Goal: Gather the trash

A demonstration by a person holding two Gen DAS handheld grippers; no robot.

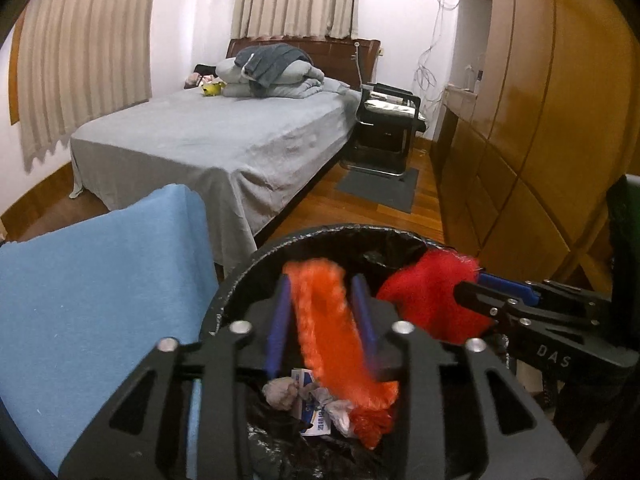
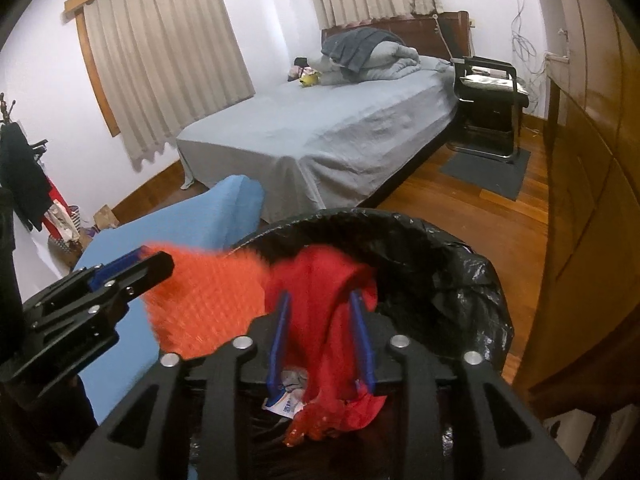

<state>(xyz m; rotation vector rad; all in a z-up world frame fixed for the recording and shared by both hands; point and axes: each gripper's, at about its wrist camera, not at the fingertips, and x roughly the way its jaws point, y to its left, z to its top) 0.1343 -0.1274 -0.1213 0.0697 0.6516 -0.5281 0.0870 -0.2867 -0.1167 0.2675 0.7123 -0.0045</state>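
A bin with a black liner (image 1: 248, 264) (image 2: 400, 216) stands right below both grippers. My left gripper (image 1: 320, 280) hangs over it with an orange mesh bag (image 1: 328, 332) running loosely between its blue pads (image 1: 278, 328), gaps showing beside it; the jaws stand apart. My right gripper (image 2: 320, 296) has a red mesh bag (image 2: 320, 320) draped between its parted pads (image 2: 362, 336), the bag's lower end inside the bin. Each gripper shows in the other's view: the right gripper (image 1: 472, 288), the left gripper (image 2: 152, 264). A crumpled tissue (image 1: 280, 394) and a blue-white carton (image 1: 308, 384) lie in the bin.
A blue cloth-covered surface (image 1: 100, 280) (image 2: 180, 232) sits left of the bin. A grey bed (image 1: 220, 140) (image 2: 320, 128) lies beyond. Wooden wardrobes (image 1: 540, 120) (image 2: 580, 200) line the right side. A black chair (image 1: 384, 120) (image 2: 488, 100) stands on a grey mat.
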